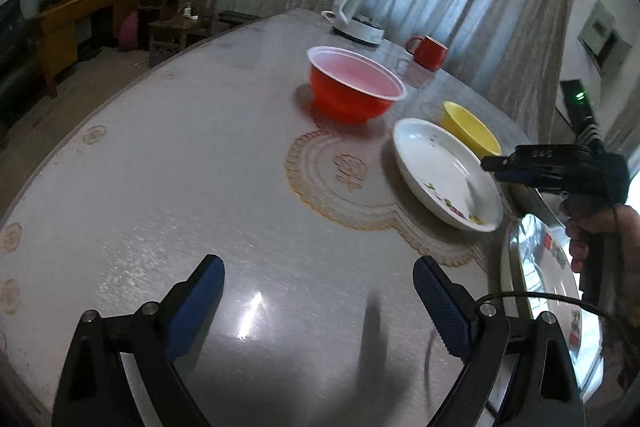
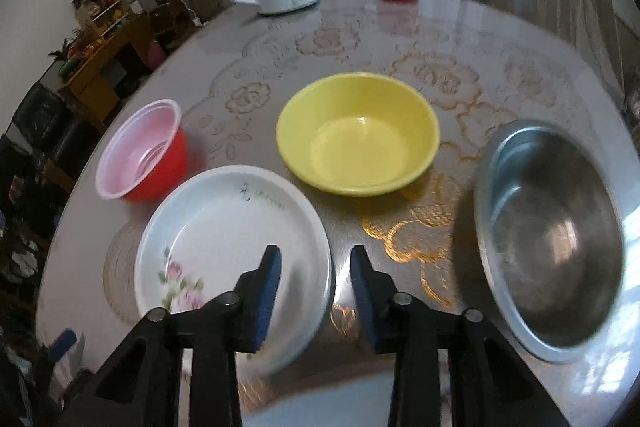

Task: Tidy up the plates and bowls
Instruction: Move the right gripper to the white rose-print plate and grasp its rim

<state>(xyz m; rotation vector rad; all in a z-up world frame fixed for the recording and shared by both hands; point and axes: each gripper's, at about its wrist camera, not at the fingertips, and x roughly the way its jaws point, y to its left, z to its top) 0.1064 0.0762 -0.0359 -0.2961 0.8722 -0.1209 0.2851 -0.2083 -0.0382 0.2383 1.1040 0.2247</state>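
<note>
Right wrist view, left to right: a red bowl [image 2: 140, 151] with a pale inside, a white flowered plate [image 2: 224, 239], a yellow bowl [image 2: 358, 133] and a steel bowl [image 2: 550, 239] all rest on the table [image 2: 440, 39], each apart from the others. The right gripper [image 2: 316, 259] hangs over the plate's right rim, its jaws partly parted with nothing between them. In the left wrist view the left gripper [image 1: 318, 269] is spread wide and empty above bare tabletop, with the bowls and plate off to its right.
</note>
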